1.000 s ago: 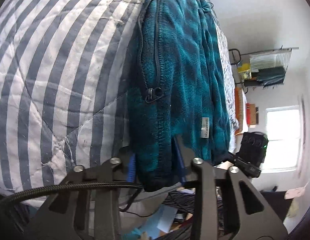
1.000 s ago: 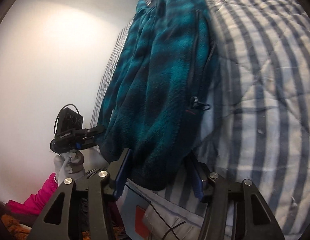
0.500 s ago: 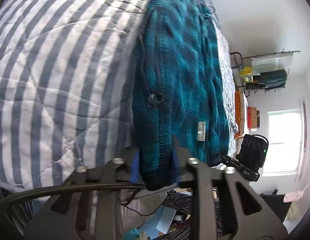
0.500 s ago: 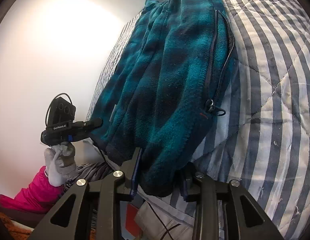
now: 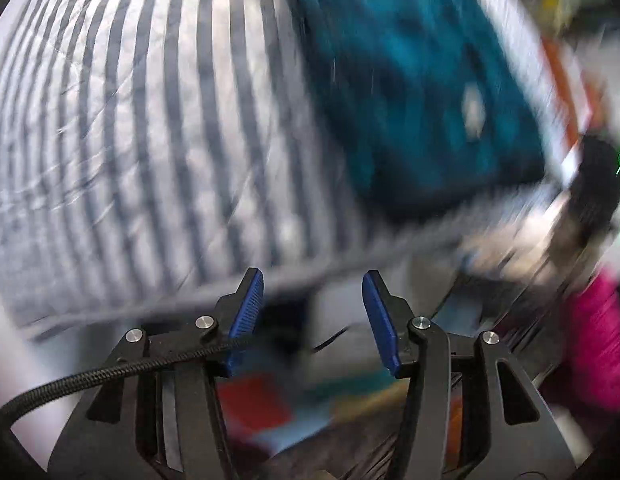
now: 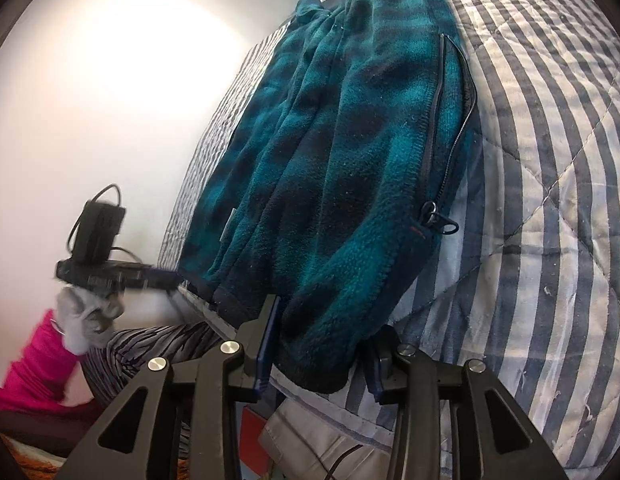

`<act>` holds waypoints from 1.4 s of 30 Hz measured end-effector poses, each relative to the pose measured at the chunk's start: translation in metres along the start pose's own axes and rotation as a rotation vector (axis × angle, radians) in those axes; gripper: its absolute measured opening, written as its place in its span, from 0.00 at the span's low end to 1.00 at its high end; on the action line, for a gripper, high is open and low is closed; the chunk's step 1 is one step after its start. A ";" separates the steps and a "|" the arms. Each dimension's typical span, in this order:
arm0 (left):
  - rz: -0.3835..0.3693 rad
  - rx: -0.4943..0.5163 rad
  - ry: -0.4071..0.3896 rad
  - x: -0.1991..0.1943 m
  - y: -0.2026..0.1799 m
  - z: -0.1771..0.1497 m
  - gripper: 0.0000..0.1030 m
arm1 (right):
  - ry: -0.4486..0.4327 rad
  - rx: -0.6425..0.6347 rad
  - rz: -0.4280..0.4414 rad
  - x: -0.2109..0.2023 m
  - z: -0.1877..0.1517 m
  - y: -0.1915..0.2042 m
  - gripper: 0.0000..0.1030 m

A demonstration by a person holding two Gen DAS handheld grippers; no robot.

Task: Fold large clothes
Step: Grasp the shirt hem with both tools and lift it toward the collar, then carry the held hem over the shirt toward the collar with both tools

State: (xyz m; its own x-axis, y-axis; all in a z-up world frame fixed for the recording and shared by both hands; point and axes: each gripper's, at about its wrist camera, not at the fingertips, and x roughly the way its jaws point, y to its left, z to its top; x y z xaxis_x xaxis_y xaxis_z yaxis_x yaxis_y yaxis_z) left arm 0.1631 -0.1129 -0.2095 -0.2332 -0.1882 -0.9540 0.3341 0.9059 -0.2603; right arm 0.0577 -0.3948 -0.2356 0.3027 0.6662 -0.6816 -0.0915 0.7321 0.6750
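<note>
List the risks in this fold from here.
1. The left gripper is open and clear of the fleece jacket, so only the right gripper holds the hem; pulling now may skew the fold.
2. The hem overhangs the striped quilt edge, so the jacket might slide off.

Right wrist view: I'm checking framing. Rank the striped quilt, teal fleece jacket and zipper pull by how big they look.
1. Striped quilt, though the teal fleece jacket looks nearly as large.
2. Teal fleece jacket.
3. Zipper pull, by far the smallest.

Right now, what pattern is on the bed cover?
Blue-grey and white stripes with quilted stitching on the bed cover, sharpest in the right wrist view.
</note>
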 end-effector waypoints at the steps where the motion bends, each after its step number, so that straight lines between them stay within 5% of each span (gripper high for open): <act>1: 0.033 0.023 0.070 0.003 -0.003 -0.005 0.51 | -0.003 -0.005 -0.005 -0.001 0.000 0.002 0.38; 4: 0.070 0.056 0.234 0.010 -0.008 -0.020 0.51 | -0.011 -0.021 -0.026 0.002 -0.001 0.011 0.38; 7: -0.049 0.027 0.283 0.005 -0.009 -0.029 0.51 | -0.020 -0.032 -0.039 0.003 -0.002 0.021 0.39; 9: -0.270 -0.020 0.185 -0.013 -0.011 -0.028 0.51 | -0.028 -0.040 -0.035 0.002 -0.003 0.025 0.39; 11: -0.451 -0.061 -0.006 -0.040 -0.011 -0.017 0.51 | -0.030 -0.051 -0.036 0.001 -0.003 0.027 0.39; 13: -0.502 -0.108 -0.183 -0.055 -0.005 -0.007 0.51 | -0.027 -0.057 -0.043 0.002 -0.002 0.027 0.39; 16: -0.506 -0.255 -0.320 -0.046 0.019 0.007 0.54 | -0.022 -0.060 -0.064 0.002 -0.002 0.027 0.40; 23: -0.591 -0.452 -0.338 0.011 0.070 0.022 0.55 | -0.055 -0.041 -0.083 -0.013 -0.001 0.018 0.62; 32: -0.637 -0.367 -0.289 0.032 0.044 0.039 0.55 | -0.015 0.055 0.044 -0.002 0.004 -0.010 0.57; 36: -0.562 -0.287 -0.285 0.035 0.019 0.049 0.55 | 0.021 0.050 0.056 0.008 0.004 -0.012 0.45; 40: -0.491 -0.242 -0.311 0.024 0.004 0.044 0.19 | 0.028 0.006 0.001 0.010 0.010 -0.001 0.31; 42: -0.487 -0.230 -0.337 0.017 0.001 0.042 0.16 | 0.025 -0.022 -0.037 0.009 0.012 0.009 0.22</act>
State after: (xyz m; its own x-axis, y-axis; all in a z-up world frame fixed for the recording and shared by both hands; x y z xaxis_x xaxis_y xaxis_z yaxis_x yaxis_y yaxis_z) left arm 0.1977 -0.1313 -0.2319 0.0032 -0.6746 -0.7382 0.0489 0.7374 -0.6737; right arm 0.0709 -0.3845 -0.2323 0.2828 0.6414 -0.7132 -0.1018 0.7594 0.6426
